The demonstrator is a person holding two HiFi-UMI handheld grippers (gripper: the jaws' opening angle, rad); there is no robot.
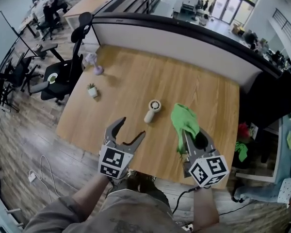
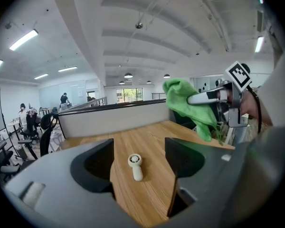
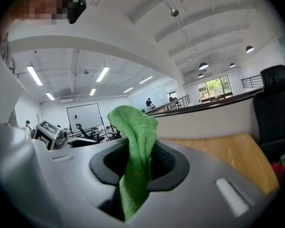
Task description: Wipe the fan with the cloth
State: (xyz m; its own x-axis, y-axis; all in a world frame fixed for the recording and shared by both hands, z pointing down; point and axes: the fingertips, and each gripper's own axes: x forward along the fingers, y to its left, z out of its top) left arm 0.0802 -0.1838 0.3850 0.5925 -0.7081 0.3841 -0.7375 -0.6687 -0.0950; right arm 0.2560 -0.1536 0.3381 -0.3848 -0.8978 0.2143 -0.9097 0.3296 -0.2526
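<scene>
A small white hand fan (image 1: 153, 110) lies flat on the wooden table (image 1: 131, 81), head away from me. In the left gripper view the fan (image 2: 135, 166) shows between the open jaws, well ahead of them. My left gripper (image 1: 132, 128) hovers open and holds nothing, just near and left of the fan. My right gripper (image 1: 193, 139) is shut on a green cloth (image 1: 184, 119), lifted above the table to the fan's right. The cloth (image 3: 136, 148) bunches up out of the jaws in the right gripper view. From the left gripper view the cloth (image 2: 186, 104) hangs at upper right.
A tiny potted plant (image 1: 92, 90) and a purple-based desk object (image 1: 94, 65) stand at the table's far left. A black office chair (image 1: 63, 74) sits beside the left edge. A low partition wall (image 1: 184, 38) runs behind the table. The near edge is below my grippers.
</scene>
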